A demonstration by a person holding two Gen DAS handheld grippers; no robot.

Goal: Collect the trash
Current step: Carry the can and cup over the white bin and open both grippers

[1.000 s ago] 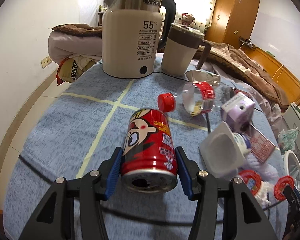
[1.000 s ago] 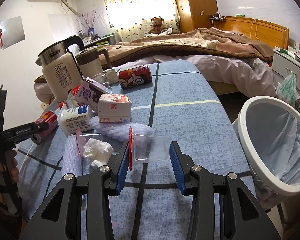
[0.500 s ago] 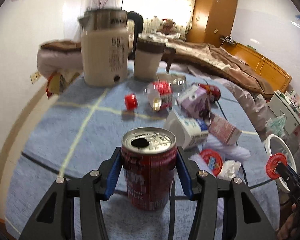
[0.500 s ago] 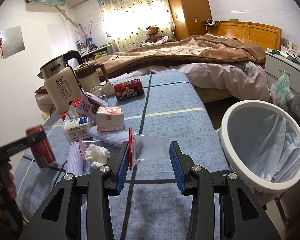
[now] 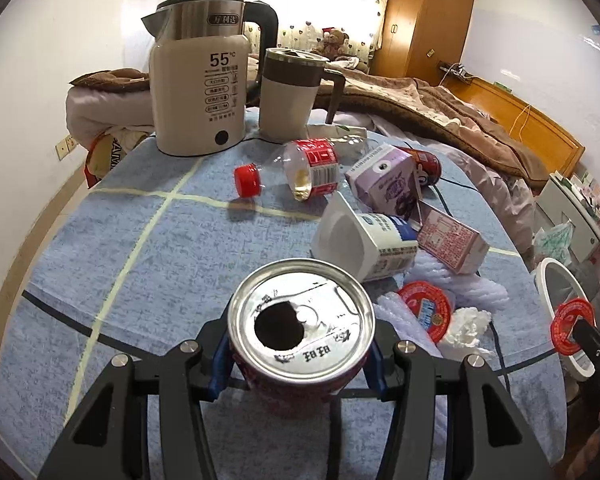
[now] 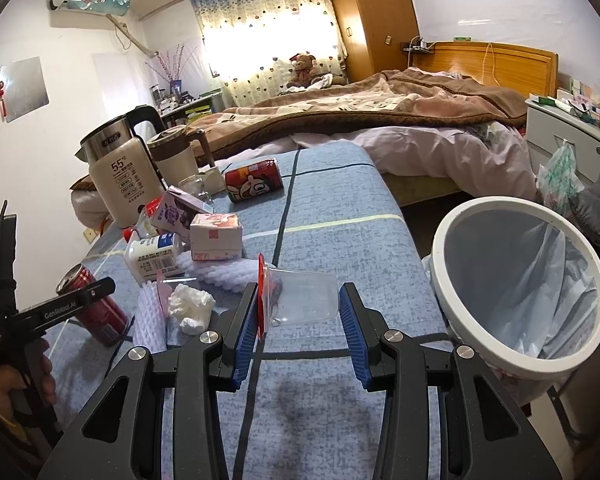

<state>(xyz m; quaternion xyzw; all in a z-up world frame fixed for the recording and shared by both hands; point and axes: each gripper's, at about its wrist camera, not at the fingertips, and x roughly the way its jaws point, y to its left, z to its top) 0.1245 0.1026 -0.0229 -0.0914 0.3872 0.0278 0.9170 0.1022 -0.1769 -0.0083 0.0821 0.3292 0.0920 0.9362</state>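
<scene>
Bright backlit window [image 6: 260, 36], fisheye-warped edges

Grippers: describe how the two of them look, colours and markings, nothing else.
Both are black, angular frames with silver bolts and ribbed blue pads. The left gripper carries white "GenRobot.AI" lettering on its arm and a black strap at the handle, seen from the right gripper camera.

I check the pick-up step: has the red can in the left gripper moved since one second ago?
Yes. The red can, shut in the left gripper, was lying toward the kettle; now it stands upright, top toward the camera.
</scene>
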